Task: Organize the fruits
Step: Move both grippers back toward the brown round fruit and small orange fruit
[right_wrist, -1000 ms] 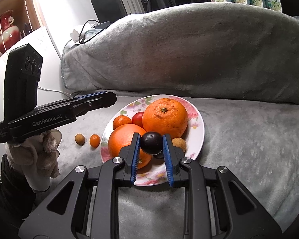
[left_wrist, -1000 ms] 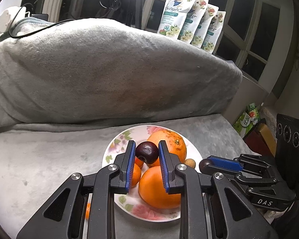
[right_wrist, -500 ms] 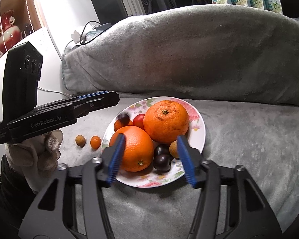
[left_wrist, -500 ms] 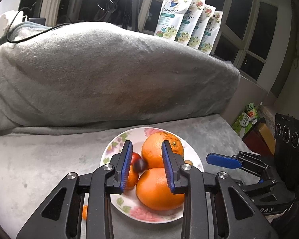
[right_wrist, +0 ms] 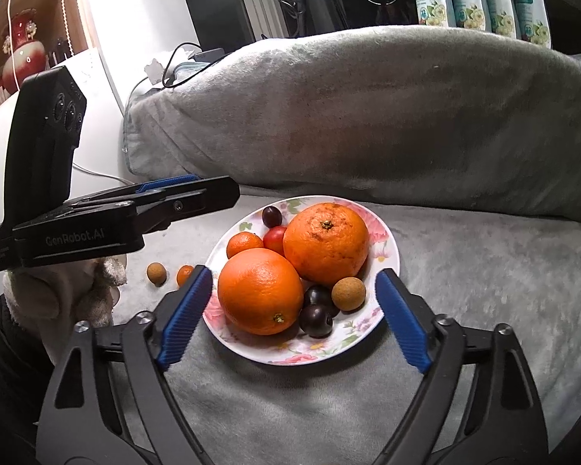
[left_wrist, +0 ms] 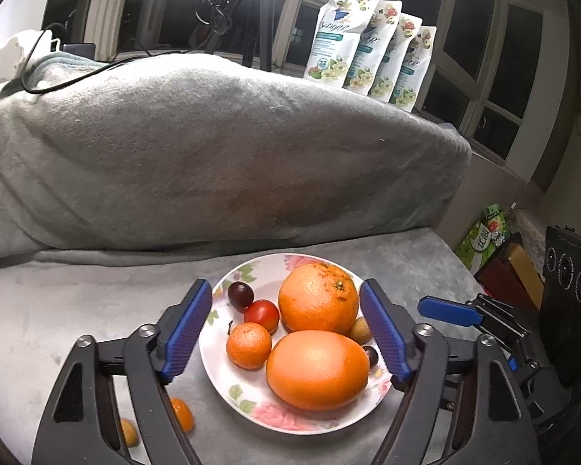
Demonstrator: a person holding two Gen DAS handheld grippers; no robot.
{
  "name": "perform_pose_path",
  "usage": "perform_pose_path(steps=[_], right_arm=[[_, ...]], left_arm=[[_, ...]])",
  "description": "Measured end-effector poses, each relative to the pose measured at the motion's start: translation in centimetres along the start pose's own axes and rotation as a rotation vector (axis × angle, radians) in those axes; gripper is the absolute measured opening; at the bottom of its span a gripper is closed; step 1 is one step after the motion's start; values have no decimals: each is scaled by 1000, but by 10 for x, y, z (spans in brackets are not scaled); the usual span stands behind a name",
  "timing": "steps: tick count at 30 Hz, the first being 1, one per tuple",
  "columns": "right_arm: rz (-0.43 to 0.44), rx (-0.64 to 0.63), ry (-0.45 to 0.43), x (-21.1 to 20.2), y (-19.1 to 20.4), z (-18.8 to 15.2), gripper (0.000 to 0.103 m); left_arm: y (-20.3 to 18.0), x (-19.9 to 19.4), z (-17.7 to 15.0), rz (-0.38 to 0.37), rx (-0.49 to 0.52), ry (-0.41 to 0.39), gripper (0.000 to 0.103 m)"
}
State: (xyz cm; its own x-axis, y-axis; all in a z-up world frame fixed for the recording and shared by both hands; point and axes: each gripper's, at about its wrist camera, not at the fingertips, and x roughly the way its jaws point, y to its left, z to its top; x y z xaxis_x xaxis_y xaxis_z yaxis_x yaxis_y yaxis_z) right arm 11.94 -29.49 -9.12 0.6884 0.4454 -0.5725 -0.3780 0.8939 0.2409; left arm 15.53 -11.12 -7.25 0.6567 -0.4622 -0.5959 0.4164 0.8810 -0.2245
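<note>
A floral plate (left_wrist: 259, 407) (right_wrist: 383, 232) on the grey blanket holds two big oranges (left_wrist: 317, 368) (right_wrist: 325, 244), a small mandarin (left_wrist: 249, 345), a red tomato (left_wrist: 262, 314), a dark plum (left_wrist: 240, 293) at its far left, two more plums (right_wrist: 315, 319) and a tan longan (right_wrist: 348, 293). My left gripper (left_wrist: 286, 333) is open and empty, above the plate's near side. My right gripper (right_wrist: 292, 314) is open and empty, just before the plate. A small mandarin (right_wrist: 184, 274) and a longan (right_wrist: 156, 273) lie on the blanket left of the plate.
A big blanket-covered bolster (left_wrist: 213, 147) rises behind the plate. Several refill pouches (left_wrist: 368, 58) stand on the sill behind it. Boxes (left_wrist: 495, 255) sit off the right edge. A white unit (right_wrist: 108, 89) and a cable stand at the left.
Both grippers have opened wide and drawn back. The left one let its plum go at the plate's far left; the right one let its plum go beside the near orange.
</note>
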Motion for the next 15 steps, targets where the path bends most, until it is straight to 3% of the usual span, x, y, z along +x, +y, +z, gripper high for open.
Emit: perform_pose_path(steps=[3,6,15], right_arm=[[1,-5,-7,-1,1,0,92],[-17,-13,-11,-1,2,1,101],[-24,-15,-26,-4,4,0,102]], left_arm=[[-1,0,0,8,-2,9,80],[-1,-3,0,13,-3,6,80],[-4,-11,3,19,6,-11,80]])
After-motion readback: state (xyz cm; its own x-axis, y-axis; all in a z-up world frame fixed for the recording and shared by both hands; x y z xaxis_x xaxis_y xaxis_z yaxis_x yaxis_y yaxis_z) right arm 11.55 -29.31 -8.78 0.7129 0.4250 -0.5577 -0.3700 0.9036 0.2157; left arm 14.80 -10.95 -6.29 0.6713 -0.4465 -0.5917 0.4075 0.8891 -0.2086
